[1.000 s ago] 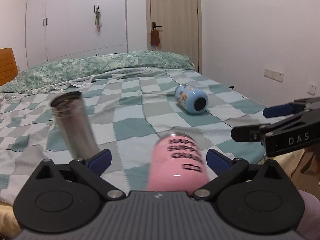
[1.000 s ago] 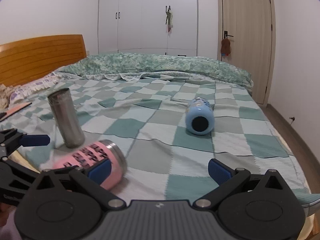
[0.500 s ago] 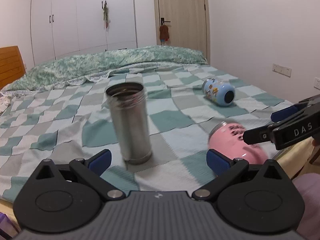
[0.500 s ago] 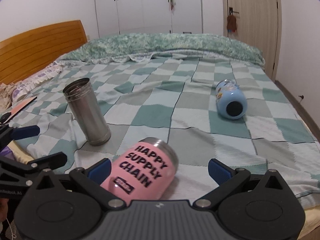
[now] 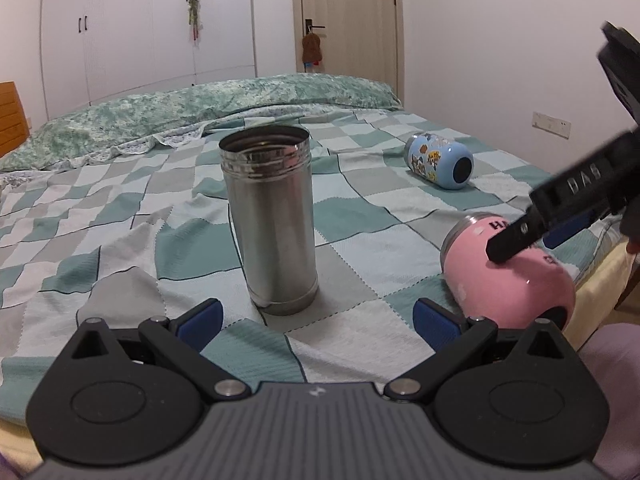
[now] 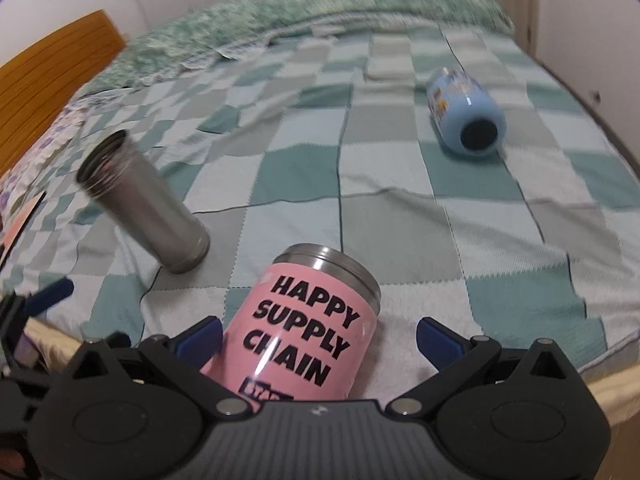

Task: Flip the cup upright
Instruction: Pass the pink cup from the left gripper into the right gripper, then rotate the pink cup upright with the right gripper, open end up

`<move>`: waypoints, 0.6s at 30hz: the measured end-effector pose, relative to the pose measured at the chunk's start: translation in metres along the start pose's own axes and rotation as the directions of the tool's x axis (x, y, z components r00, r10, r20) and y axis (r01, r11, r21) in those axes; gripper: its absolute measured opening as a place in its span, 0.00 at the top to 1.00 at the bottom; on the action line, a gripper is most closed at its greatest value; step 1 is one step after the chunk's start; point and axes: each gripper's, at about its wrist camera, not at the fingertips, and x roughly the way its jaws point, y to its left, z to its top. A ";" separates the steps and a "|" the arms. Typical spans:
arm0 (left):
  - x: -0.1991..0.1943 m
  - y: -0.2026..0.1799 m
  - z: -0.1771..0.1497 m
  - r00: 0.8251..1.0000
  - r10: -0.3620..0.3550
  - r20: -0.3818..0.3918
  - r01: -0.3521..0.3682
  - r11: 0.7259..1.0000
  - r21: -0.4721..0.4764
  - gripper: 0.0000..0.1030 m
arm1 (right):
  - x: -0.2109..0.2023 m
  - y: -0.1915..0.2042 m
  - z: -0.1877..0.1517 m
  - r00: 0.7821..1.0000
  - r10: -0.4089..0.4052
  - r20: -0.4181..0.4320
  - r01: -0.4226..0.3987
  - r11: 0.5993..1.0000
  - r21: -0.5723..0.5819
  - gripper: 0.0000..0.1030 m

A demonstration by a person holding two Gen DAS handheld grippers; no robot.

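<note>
A pink cup (image 6: 308,320) with black lettering lies on its side near the bed's front edge, its steel rim pointing away. My right gripper (image 6: 319,334) is open, its fingers on either side of the cup. In the left wrist view the pink cup (image 5: 500,276) lies at the right with the right gripper's black body (image 5: 560,204) over it. My left gripper (image 5: 316,318) is open and empty, just in front of an upright steel cup (image 5: 272,220).
A light blue cup (image 6: 466,114) lies on its side farther back right; it also shows in the left wrist view (image 5: 438,160). The steel cup (image 6: 144,200) stands at the left. The checked bedspread (image 6: 400,200) covers the bed. A wooden headboard (image 6: 44,68) is far left.
My right gripper moved forward and down until its fingers straddle the pink cup. My left gripper swung left and now faces the steel cup closely.
</note>
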 end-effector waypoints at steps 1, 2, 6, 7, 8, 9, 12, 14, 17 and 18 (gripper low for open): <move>0.002 0.001 -0.001 1.000 -0.005 -0.002 0.005 1.000 0.005 0.00 | 0.004 -0.001 0.003 1.000 0.004 -0.019 -0.003 1.000 0.018 0.00; 0.004 0.002 -0.001 1.000 -0.010 -0.003 0.010 1.000 0.007 0.00 | 0.007 -0.001 0.005 0.999 0.006 -0.033 -0.005 1.000 0.030 0.00; 0.013 0.009 -0.002 0.999 -0.034 -0.006 0.034 0.999 0.000 0.00 | 0.018 0.003 0.012 0.998 -0.010 -0.062 0.014 0.999 0.051 0.00; 0.015 0.010 -0.002 0.999 -0.034 -0.009 0.034 0.999 0.001 0.00 | 0.021 0.003 0.013 0.998 -0.009 -0.070 0.013 0.998 0.061 0.00; 0.017 0.012 -0.002 0.999 -0.035 -0.012 0.035 0.999 0.002 0.00 | 0.024 0.003 0.015 0.997 -0.006 -0.076 0.012 0.997 0.073 0.00; 0.019 0.013 -0.002 0.999 -0.038 -0.016 0.038 0.999 0.001 0.00 | 0.028 0.003 0.016 0.997 -0.003 -0.083 0.010 0.996 0.087 0.01; 0.023 0.019 -0.002 0.998 -0.050 -0.023 0.050 0.999 -0.007 0.00 | 0.037 0.001 0.019 0.994 0.016 -0.105 -0.003 0.992 0.123 0.07; 0.025 0.022 -0.002 0.999 -0.044 -0.018 0.044 0.999 -0.001 0.00 | 0.045 0.001 0.021 0.990 0.022 -0.136 -0.004 0.991 0.136 0.10; 0.031 0.028 -0.001 0.998 -0.053 -0.029 0.053 0.998 -0.014 0.00 | 0.054 -0.003 0.021 0.988 0.051 -0.145 -0.023 0.982 0.187 0.12; 0.033 0.028 -0.001 0.998 -0.053 -0.032 0.052 0.999 -0.014 0.00 | 0.058 -0.004 0.021 0.988 0.055 -0.146 -0.025 0.980 0.197 0.14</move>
